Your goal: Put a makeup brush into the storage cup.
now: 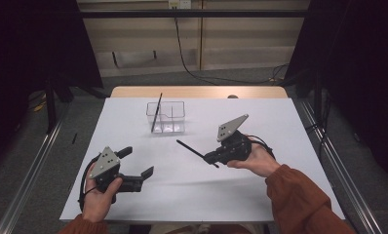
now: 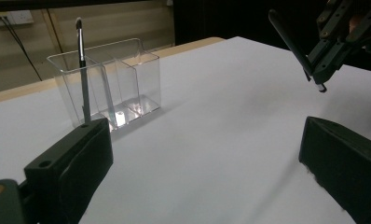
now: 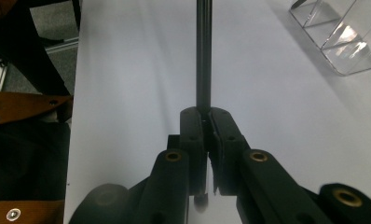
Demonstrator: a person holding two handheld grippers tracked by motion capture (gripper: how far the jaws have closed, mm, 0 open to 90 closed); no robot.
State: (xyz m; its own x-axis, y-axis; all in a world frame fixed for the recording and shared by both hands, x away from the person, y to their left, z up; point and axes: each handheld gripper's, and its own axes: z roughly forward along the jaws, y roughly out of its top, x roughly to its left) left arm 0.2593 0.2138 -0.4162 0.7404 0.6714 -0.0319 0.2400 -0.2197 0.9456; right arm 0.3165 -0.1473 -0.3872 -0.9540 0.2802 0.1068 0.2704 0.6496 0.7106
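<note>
Held brush's (image 3: pixel 203 56) tip beyond frame edge

I see dim, even light; the white table (image 1: pixel 197 190) is brightest, glare glints in the clear organizer (image 2: pixel 123 112), and near jaws look perhaps soft.

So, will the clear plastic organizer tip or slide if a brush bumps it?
The clear organizer looks thin-walled and nearly empty, so probably light and apt to slide on the smooth white table. Its flat base should resist tipping, though the leaning brush adds slight leverage.

Clear glossy plastic organiser (image 1: pixel 166 117), matt black brush handle (image 3: pixel 203 56), matt white tabletop (image 1: pixel 260 195), matt blk plastic gripper jaws
</note>
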